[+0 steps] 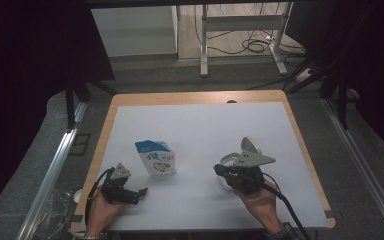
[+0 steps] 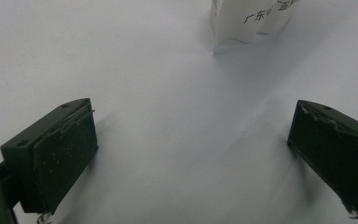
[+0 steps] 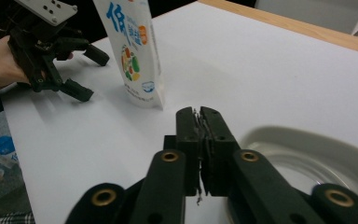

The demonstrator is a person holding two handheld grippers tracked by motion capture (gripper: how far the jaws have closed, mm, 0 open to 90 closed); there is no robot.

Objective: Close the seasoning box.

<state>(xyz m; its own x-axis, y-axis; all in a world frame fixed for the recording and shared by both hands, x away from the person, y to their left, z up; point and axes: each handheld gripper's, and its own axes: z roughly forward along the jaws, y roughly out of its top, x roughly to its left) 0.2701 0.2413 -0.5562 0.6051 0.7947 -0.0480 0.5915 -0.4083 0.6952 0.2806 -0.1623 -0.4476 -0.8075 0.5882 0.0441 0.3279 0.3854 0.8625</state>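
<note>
White pouch (image 1: 156, 158) with blue top and printed characters stands upright mid-sheet; white bowl (image 1: 230, 165) sits well right of it.

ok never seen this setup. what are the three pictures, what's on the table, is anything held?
No robot here: a person holds a two-jaw claw in each hand. The high view looks down on the table, with its white sheet. The other two views come from cameras riding on each claw. On the sheet stands a printed pouch; a white bowl sits by the right claw. The left claw is open on bare sheet, short of the pouch. The right claw's jaws are shut together with nothing between them, so nothing is held.
</note>
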